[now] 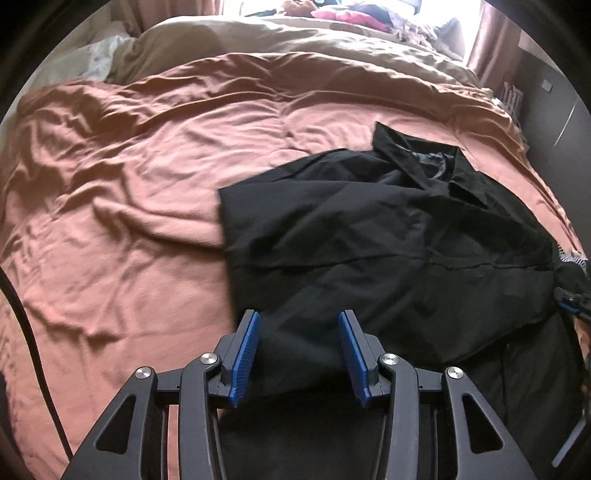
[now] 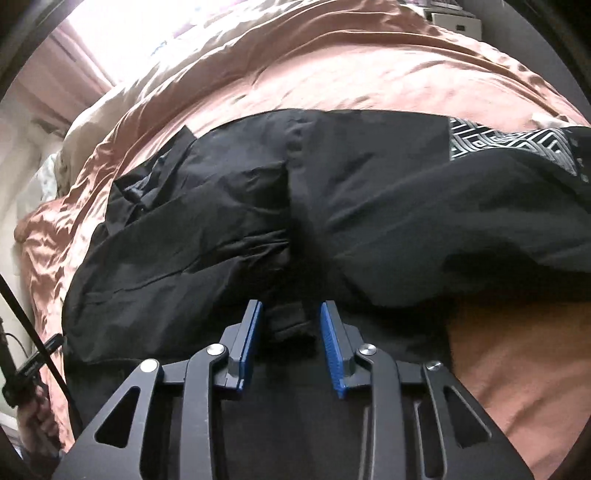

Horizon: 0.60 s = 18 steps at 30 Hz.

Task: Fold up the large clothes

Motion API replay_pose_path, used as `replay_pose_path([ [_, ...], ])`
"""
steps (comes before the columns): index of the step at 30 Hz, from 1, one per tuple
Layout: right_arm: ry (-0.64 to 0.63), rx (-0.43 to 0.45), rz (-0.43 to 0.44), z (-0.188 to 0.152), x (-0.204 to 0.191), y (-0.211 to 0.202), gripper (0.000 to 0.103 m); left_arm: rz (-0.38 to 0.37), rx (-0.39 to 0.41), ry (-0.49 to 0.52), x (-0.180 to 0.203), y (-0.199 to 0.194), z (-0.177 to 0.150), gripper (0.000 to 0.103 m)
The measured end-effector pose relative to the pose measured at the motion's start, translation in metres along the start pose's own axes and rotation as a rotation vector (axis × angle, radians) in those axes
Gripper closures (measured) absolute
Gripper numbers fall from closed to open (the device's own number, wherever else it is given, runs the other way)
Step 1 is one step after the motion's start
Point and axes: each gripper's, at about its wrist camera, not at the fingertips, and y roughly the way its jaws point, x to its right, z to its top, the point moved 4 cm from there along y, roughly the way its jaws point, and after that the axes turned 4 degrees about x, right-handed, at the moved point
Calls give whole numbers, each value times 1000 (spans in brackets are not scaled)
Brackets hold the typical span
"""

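Observation:
A large black coat lies partly folded on the salmon-pink duvet, collar toward the far right. My left gripper is open, its blue pads over the coat's near edge, with black cloth between and below them. In the right wrist view the same coat spreads across the bed, with a black-and-white patterned lining showing at the right. My right gripper is open with a bunched fold of black cloth between its pads, not pinched. The right gripper's edge shows in the left wrist view.
A beige duvet and pink pillows lie at the far end of the bed by a bright window. A dark cable runs down the left. The left hand-held gripper shows at the right wrist view's left edge.

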Motion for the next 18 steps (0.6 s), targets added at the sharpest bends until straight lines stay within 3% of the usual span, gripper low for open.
replay_pose_path([
  [6, -1, 81, -1, 3, 41, -60, 69, 40, -27, 102, 35, 30, -2, 56],
  [7, 23, 103, 7, 3, 55, -73, 65, 50, -27, 113, 38, 33, -3, 56],
  [9, 72, 143, -18, -4, 80, -98, 42, 69, -16, 134, 47, 37, -3, 56],
  [14, 169, 239, -82, -21, 162, -160, 42, 2, -23, 100, 70, 36, 0, 56],
  [18, 263, 276, -141, -34, 223, -188, 42, -46, -16, 112, 98, 25, 0, 56],
])
